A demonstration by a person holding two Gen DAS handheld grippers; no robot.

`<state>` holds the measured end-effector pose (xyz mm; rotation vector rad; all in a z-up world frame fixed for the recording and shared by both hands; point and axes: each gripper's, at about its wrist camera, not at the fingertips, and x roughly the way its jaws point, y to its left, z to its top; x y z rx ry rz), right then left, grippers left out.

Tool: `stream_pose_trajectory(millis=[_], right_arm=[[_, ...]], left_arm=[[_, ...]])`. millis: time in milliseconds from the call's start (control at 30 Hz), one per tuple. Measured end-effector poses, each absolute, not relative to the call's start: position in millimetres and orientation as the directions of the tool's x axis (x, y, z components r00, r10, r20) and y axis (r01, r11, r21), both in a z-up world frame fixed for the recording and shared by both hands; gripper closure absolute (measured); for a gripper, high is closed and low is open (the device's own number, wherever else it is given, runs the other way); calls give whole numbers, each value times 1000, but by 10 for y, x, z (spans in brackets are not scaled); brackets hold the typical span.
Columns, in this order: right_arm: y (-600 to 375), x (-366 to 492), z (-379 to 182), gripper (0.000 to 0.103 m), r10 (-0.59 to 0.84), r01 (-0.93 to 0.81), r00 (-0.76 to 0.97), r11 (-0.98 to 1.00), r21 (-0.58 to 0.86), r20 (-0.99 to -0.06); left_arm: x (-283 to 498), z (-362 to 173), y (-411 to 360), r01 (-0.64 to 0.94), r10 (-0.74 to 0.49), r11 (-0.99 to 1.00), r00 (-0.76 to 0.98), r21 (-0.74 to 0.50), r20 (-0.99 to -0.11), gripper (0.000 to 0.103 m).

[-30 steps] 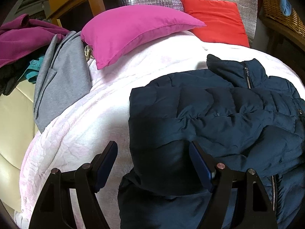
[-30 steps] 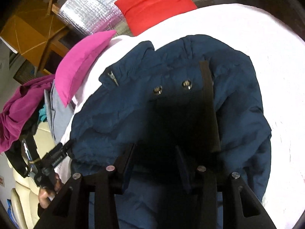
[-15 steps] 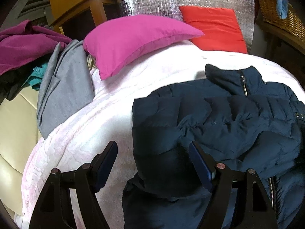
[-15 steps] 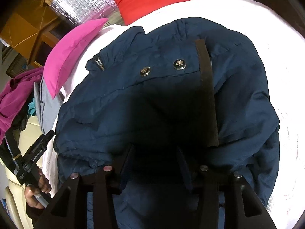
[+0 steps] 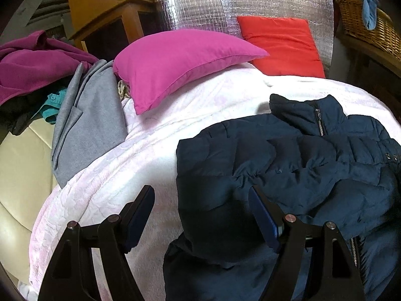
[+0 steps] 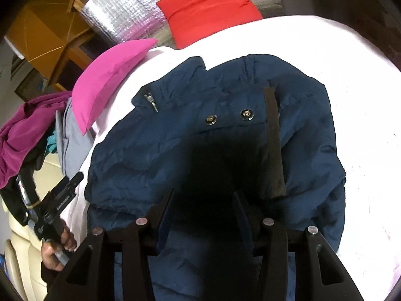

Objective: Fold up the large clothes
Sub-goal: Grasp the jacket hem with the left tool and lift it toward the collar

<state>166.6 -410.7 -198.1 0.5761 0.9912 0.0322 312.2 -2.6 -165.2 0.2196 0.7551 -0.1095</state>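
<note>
A dark navy puffer jacket (image 5: 288,170) lies spread on the white blanket (image 5: 200,105), its zipped collar toward the pillows. My left gripper (image 5: 200,200) is open and wide at the jacket's left edge, with the dark fabric of that edge between the fingers and no pad pressing on it. In the right wrist view the same jacket (image 6: 175,135) shows two snap buttons and a dark strap. My right gripper (image 6: 204,200) hangs low over the jacket's middle with its fingers apart. The fabric under it is in deep shadow.
A pink pillow (image 5: 180,60) and a red pillow (image 5: 280,45) lean at the far end against a silver foil panel (image 5: 250,2). Grey (image 5: 87,123) and magenta clothes (image 5: 32,62) are piled on the left. A wicker basket (image 5: 368,27) stands at the right. A hand (image 6: 56,250) holds the left gripper.
The left view has tilted up a little, showing more of the foil panel. The right gripper's fingers stand slightly wider than a second ago. The jacket has not moved.
</note>
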Motion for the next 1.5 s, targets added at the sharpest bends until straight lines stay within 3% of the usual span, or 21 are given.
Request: stream_pose_trajectory(millis=[200,367,467,500,633,800,933,1033,1100,1167,1233,1400,1500], right_arm=[[-4093,1805,-2191,52,289,245,521,851,465,-803],[-4382,1607,-1985,51,294,237,609,819,523,-737],[-4753,1429,-1884,32,238,290,681,781,554,-692],[-4832,1392,-1882,30,223,310,692,767,562,-687],[-5258,1312,-1989,30,200,386,709,692,610,-676],[-5416,1476,-2328,30,272,406,667,648,645,-693],[-5318,1644,-2418,26,308,360,666,664,655,-679],[-5143,1766,-2404,29,356,296,656,690,661,-665],[-4998,1870,-2384,44,314,287,632,754,591,-708],[-4888,1930,-2371,52,260,282,625,804,523,-736],[-4865,1944,-2381,55,240,285,629,814,506,-740],[-4850,1910,-2316,72,201,279,653,832,479,-730],[-4777,1932,-2179,76,155,264,672,864,430,-724]], left_arm=[[3136,-1668,-26,177,-11,970,723,170,-691,25],[3242,-1662,143,153,-45,985,679,81,-733,25],[3314,-1661,371,110,-122,992,639,-66,-760,21],[3329,-1673,414,99,-135,991,630,-94,-765,20],[3411,-1777,598,36,-178,980,584,-193,-792,20],[3498,-1994,633,-9,-169,979,516,-202,-840,20],[3546,-2146,580,-9,-171,980,473,-199,-864,20],[3563,-2181,589,-7,-200,973,468,-230,-861,20],[3577,-2206,598,-3,-239,962,465,-272,-853,30],[3584,-2236,575,15,-298,945,453,-327,-840,50],[3577,-2243,541,41,-342,930,452,-364,-824,61],[3556,-2223,510,71,-355,927,477,-367,-804,76],[3551,-2179,523,82,-362,925,492,-372,-792,84]])
